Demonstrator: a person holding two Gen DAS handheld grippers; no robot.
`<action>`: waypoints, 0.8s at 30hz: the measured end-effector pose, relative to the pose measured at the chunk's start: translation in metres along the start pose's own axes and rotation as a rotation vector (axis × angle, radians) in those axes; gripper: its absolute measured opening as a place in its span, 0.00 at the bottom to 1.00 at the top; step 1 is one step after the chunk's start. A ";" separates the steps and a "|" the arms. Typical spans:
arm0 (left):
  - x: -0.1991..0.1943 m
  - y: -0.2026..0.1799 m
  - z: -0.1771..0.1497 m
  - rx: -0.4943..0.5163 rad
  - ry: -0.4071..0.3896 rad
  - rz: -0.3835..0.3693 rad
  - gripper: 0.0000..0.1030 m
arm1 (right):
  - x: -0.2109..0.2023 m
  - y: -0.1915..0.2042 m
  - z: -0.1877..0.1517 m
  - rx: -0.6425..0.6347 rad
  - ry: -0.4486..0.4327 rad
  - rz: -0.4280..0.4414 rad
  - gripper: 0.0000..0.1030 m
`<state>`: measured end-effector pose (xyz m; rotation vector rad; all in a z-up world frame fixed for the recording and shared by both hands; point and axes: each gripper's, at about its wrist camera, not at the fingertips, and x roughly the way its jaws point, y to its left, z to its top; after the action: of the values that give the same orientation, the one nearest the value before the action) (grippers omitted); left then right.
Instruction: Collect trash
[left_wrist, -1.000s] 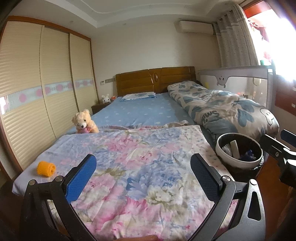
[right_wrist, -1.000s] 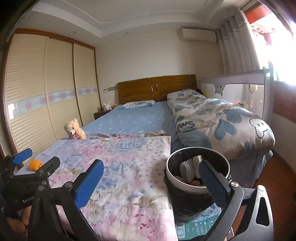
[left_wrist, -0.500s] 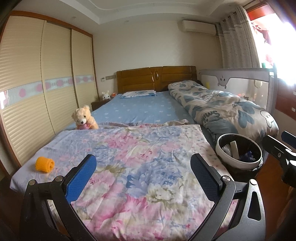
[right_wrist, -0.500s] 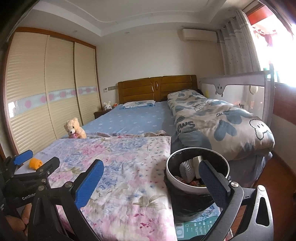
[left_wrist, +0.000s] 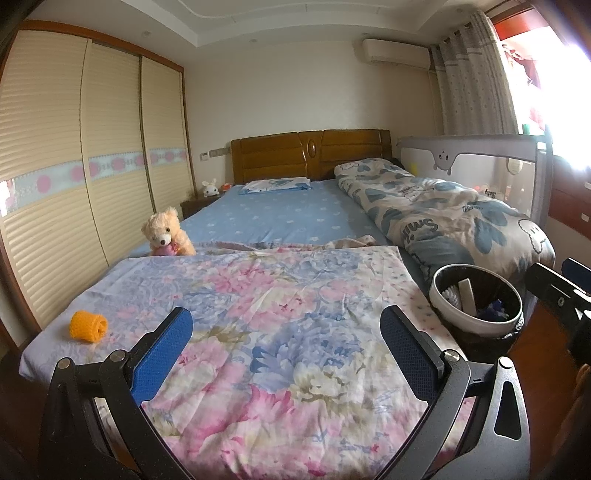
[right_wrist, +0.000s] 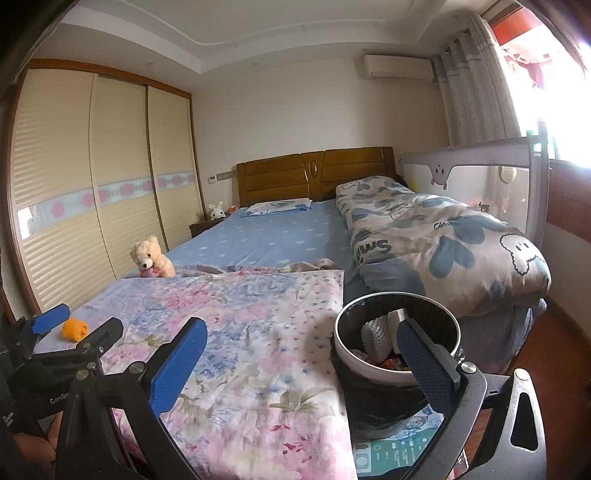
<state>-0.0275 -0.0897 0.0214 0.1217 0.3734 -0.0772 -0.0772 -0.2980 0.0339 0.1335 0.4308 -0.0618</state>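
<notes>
An orange crumpled piece of trash (left_wrist: 88, 326) lies on the floral sheet near the bed's front left corner; it also shows in the right wrist view (right_wrist: 75, 329). A round trash bin (left_wrist: 476, 300) with a white rim and black liner stands at the bed's right foot, holding several pieces of trash; it also shows in the right wrist view (right_wrist: 397, 341). My left gripper (left_wrist: 286, 349) is open and empty over the floral sheet. My right gripper (right_wrist: 301, 363) is open and empty, its right finger in front of the bin.
A floral sheet (left_wrist: 280, 314) covers the near bed end. A teddy bear (left_wrist: 167, 233) sits at the left edge. A rolled quilt (left_wrist: 443, 218) lies on the right. A wardrobe (left_wrist: 74, 184) lines the left wall. A bed rail (left_wrist: 476, 162) stands to the right.
Both views have shifted only slightly. The grippers stay open and nothing on the bed has moved.
</notes>
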 end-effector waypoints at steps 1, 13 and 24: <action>0.000 0.000 0.000 0.001 0.000 0.001 1.00 | 0.000 0.000 0.000 -0.001 -0.001 0.000 1.00; 0.000 0.000 -0.001 0.000 -0.001 0.001 1.00 | -0.001 0.001 0.000 -0.003 0.005 0.002 1.00; -0.001 0.000 -0.002 0.000 0.000 -0.001 1.00 | -0.001 0.003 0.001 -0.006 0.006 0.001 1.00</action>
<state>-0.0288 -0.0896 0.0199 0.1214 0.3731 -0.0780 -0.0773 -0.2956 0.0353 0.1283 0.4365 -0.0589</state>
